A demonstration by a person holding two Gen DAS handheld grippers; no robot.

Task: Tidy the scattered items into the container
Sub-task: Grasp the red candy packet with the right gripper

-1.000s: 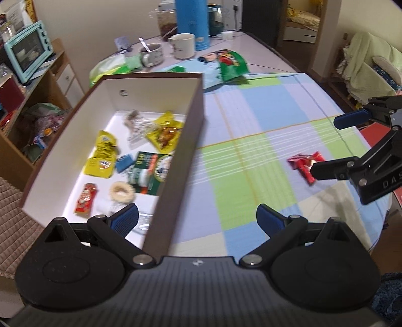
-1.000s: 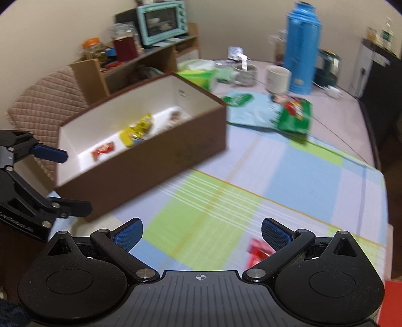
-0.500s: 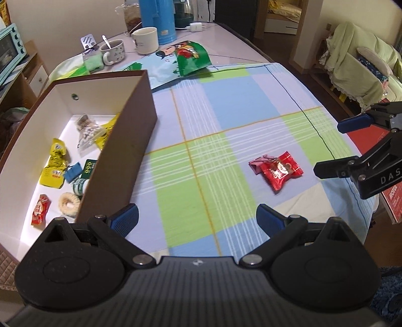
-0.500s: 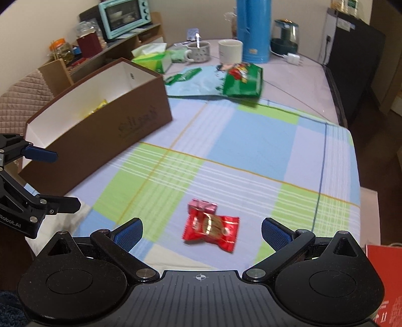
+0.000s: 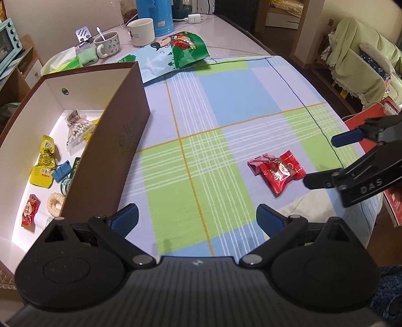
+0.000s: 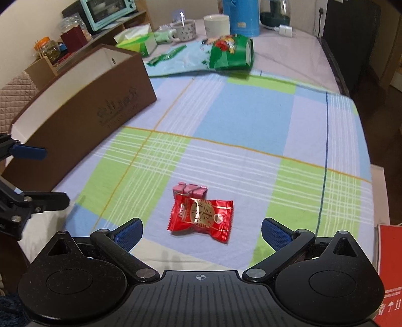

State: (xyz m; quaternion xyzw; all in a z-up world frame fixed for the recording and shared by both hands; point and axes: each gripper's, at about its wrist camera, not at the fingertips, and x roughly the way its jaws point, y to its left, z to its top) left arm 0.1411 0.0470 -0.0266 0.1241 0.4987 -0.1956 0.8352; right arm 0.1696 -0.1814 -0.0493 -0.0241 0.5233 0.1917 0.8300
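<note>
A red candy wrapper [image 5: 281, 173] [image 6: 202, 216] lies on the checked tablecloth, with a pink binder clip [image 5: 258, 162] [image 6: 189, 190] touching its far edge. My right gripper [image 6: 202, 232] [image 5: 319, 159] is open, low over the cloth, with the wrapper just ahead between its blue pads. The left gripper [image 5: 197, 218] [image 6: 41, 176] is open and empty near the front edge. A brown box [image 5: 118, 133] [image 6: 83, 113] with a white inside stands at the left and holds several small packets.
At the far end lie a green snack bag [image 5: 188, 49] [image 6: 230, 52], two mugs [image 5: 140, 31], a blue flask [image 6: 241, 16] and a tissue box [image 6: 137, 42]. A red box [image 6: 389, 271] sits off the table's right edge. A draped chair [image 5: 359, 65] stands far right.
The left wrist view has swung right, away from the box and towards the middle of the cloth. My right gripper has closed in on the red wrapper, which now lies between its fingers.
</note>
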